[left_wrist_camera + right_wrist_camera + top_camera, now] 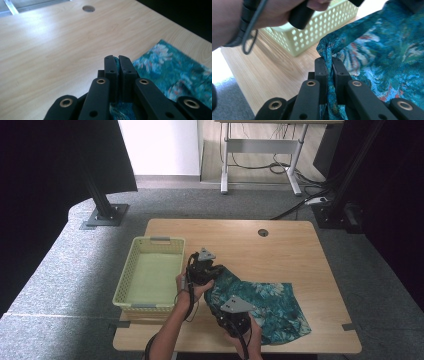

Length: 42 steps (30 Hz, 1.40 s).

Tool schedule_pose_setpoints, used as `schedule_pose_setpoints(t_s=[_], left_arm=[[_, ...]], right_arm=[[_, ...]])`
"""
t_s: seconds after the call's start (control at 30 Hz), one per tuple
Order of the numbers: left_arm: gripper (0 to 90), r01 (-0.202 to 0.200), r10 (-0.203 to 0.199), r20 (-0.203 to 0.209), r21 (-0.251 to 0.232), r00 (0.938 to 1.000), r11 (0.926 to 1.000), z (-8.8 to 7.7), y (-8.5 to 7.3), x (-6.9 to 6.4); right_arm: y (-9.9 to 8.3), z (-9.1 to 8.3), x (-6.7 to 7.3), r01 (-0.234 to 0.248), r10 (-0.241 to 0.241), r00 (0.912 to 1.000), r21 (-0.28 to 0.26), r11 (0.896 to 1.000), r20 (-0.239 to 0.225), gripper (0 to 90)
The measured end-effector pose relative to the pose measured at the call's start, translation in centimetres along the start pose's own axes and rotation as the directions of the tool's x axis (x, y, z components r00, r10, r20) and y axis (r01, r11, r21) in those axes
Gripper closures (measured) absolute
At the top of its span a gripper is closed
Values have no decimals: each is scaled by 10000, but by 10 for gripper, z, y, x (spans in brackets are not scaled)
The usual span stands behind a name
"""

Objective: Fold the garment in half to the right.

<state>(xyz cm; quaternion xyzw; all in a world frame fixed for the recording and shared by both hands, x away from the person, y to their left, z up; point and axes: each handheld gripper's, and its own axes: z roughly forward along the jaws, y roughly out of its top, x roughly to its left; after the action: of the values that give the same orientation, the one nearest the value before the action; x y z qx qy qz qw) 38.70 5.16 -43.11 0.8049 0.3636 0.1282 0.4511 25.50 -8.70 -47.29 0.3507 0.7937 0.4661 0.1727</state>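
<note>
Both sets of jaws are nearly closed on the teal cloth (pixel 260 307): left gripper (pixel 116 58) pinches an edge, right gripper (pixel 329 61) a fold, lower centre of the high view. Risk: thin bites may slip, or cloth may snag the basket (pixel 131 265) at left. Far hem and grip depth are hidden

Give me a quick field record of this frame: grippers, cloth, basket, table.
left gripper: shut on the teal cloth, a fold pinched between the jaws
right gripper: shut on the teal cloth, fabric edge between the jaws
teal cloth: floral print, gathered at the basket-side edge, the rest spread on the table
basket: pale yellow, perforated walls, nothing inside, left of the cloth
table: light wood, round cable hole near the far edge
</note>
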Motion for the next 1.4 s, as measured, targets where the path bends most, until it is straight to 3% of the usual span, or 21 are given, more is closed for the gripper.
schedule_pose_setpoints(t_s=[0.23, 0.43, 0.67, 1.1, 1.2, 1.4], left_arm=[[865, -232, 235, 93, -299, 9997, 9993, -7, 12, -10], [865, -204, 207, 88, -310, 9997, 9993, -9, 14, -8], [865, -139, 141, 16, -722, 9999, 9973, -24, 29, -6], [865, -129, 132, 39, -651, 9999, 9978, -22, 24, -5], [866, -319, 318, -34, -624, 9995, 9975, -28, 31, -5], [865, -535, 526, -133, -868, 9985, 9948, -45, 46, -10]], right_arm=[[19, -8, -1, 15, -12, 10000, -367, 9993, 79, 842], [15, -1, -3, -271, 270, 9996, -243, 9993, -68, 843], [32, -6, -5, -464, 454, 9988, -690, 9965, -165, 843], [27, -2, -7, -497, 491, 9987, -556, 9972, -128, 844], [32, -2, -4, -352, 344, 9993, -527, 9980, -163, 844], [55, -13, 8, 81, -98, 9998, -986, 9951, -166, 845]])
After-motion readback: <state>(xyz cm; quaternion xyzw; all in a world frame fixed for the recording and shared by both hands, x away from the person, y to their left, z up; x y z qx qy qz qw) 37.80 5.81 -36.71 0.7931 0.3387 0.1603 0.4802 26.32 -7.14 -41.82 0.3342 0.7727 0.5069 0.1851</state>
